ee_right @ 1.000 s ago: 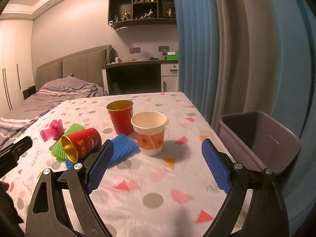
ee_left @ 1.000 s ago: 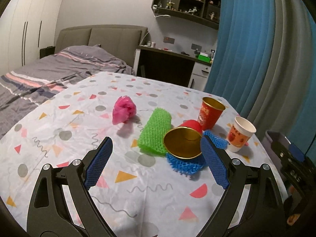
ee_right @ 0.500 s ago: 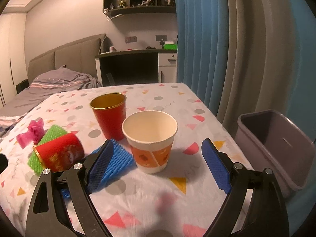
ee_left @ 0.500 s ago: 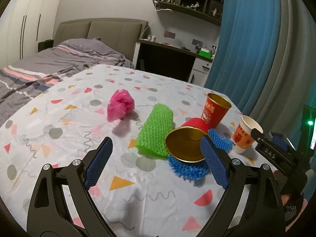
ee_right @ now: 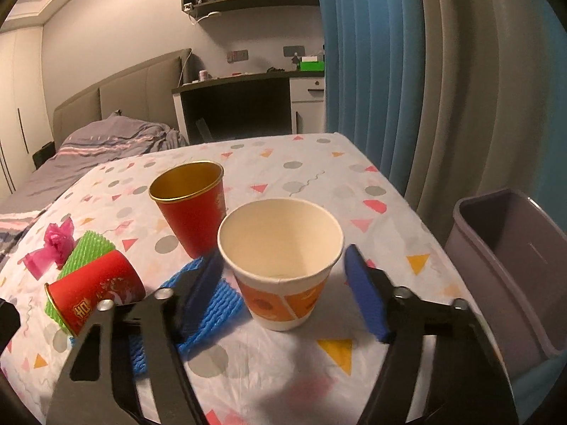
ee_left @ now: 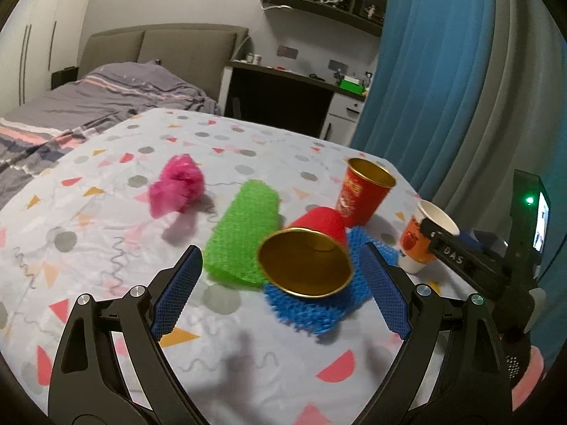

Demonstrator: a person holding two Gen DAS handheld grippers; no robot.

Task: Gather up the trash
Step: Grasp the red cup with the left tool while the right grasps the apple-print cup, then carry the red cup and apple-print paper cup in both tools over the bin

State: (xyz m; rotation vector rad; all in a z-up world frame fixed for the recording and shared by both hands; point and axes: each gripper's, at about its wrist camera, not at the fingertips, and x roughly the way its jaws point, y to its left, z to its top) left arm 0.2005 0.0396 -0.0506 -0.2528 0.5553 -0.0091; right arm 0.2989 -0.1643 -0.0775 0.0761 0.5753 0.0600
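An upright white and orange paper cup (ee_right: 281, 265) stands between the open jaws of my right gripper (ee_right: 287, 283), a gap on each side. A red cup with gold lining (ee_right: 191, 209) stands upright behind it. Another red cup (ee_left: 312, 253) lies on its side on a blue foam net (ee_left: 312, 310), its gold mouth facing my open, empty left gripper (ee_left: 281, 288). A green foam net (ee_left: 244, 233) and a pink crumpled bag (ee_left: 179, 186) lie further left. The paper cup also shows in the left wrist view (ee_left: 420, 235).
A grey trash bin (ee_right: 510, 262) stands off the table's right edge. The table (ee_right: 319, 163) has a patterned white cloth. A bed (ee_left: 71, 113) lies behind on the left, a desk (ee_left: 283, 95) and blue curtain (ee_left: 425, 88) behind.
My right gripper has moved forward until its open jaws flank the paper cup. My left gripper has moved closer to the lying red cup.
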